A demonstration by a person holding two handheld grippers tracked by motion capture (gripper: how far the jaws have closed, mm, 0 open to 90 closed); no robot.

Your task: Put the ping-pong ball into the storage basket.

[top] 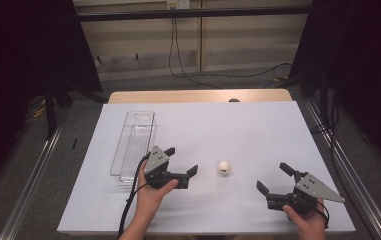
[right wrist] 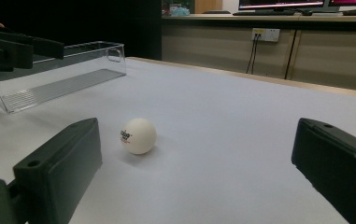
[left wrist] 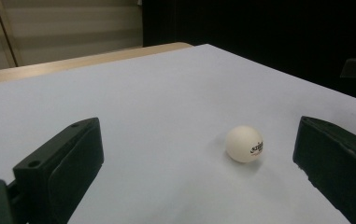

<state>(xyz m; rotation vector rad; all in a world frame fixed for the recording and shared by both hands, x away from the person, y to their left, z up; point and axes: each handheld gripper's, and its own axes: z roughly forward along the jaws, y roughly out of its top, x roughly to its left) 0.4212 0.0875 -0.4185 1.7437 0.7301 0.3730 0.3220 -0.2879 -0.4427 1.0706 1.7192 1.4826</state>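
ball on the sheet between two open grippers

high view. a white ball (top: 224,167) lay on the pale sheet (top: 238,125) that covered the table, in the near half and close to the middle. the left gripper (top: 181,160) was held low over the sheet just to the left of the ball, with its jaws spread wide and nothing between them; the nearer jaw tip pointed toward the ball without touching it. the right gripper (top: 274,178) was held farther off at the near right, well apart from the ball, its jaws likewise spread wide and empty. a clear plastic tray (top: 134,145) lay lengthwise on the left part of the sheet, just behind the left gripper. a hand (top: 150,197) gripped the left gripper from below.

left gripper view. the two black jaws stood far apart at the lower corners and held nothing. the ball (left wrist: 245,143) rested on the sheet (left wrist: 143,102) ahead of them, nearer the right jaw but clear of it. dark printed lettering faced the camera.

right gripper view. the jaws stood wide apart and held nothing. the ball (right wrist: 138,136) rested on the sheet (right wrist: 241,121) just beyond the left jaw, apart from it, with printed lettering on its left side. the tray (right wrist: 61,74) lay farther back at the left, and part of the left gripper (right wrist: 12,49) showed in front of it.
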